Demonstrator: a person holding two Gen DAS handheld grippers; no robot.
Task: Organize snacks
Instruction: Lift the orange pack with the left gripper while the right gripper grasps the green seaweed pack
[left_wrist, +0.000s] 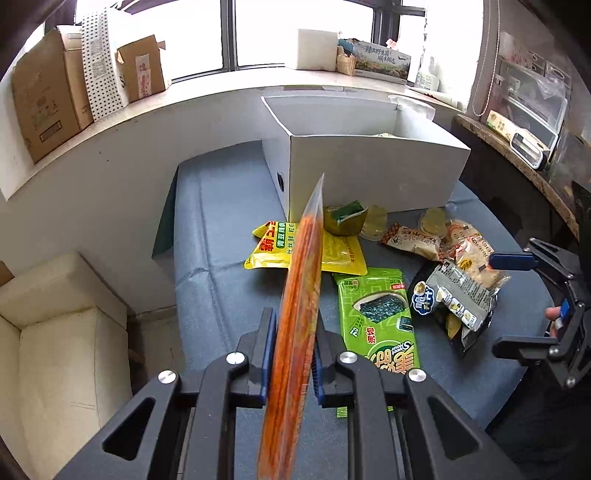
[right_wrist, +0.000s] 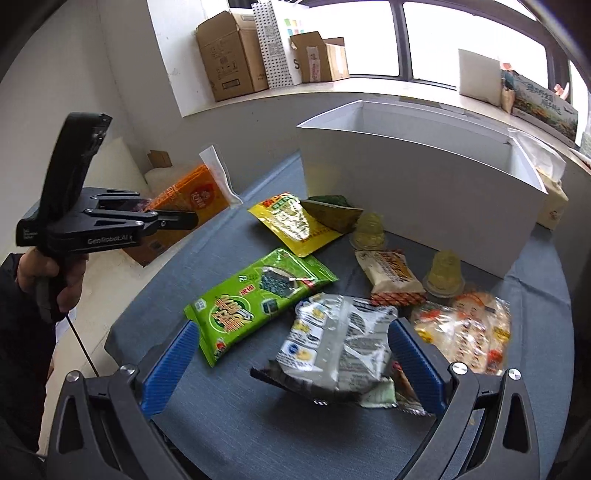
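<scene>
My left gripper (left_wrist: 293, 350) is shut on a flat orange snack packet (left_wrist: 301, 295), held edge-on above the blue table; it also shows in the right wrist view (right_wrist: 192, 195). A white open box (left_wrist: 369, 166) stands behind the snacks. On the table lie a yellow packet (left_wrist: 269, 247), a green seaweed packet (right_wrist: 255, 295), a grey-black packet (right_wrist: 336, 350), a white-orange bar (right_wrist: 391, 273), two yellow jelly cups (right_wrist: 445, 273) and a clear bag of biscuits (right_wrist: 465, 332). My right gripper (right_wrist: 295, 365) is open, low over the grey-black packet.
The blue table (left_wrist: 221, 258) ends at a white wall on the left. Cardboard boxes (left_wrist: 48, 99) stand on the window ledge. A cream sofa (left_wrist: 55, 325) sits at the lower left. A dark counter with a plastic container (left_wrist: 524, 110) is at the right.
</scene>
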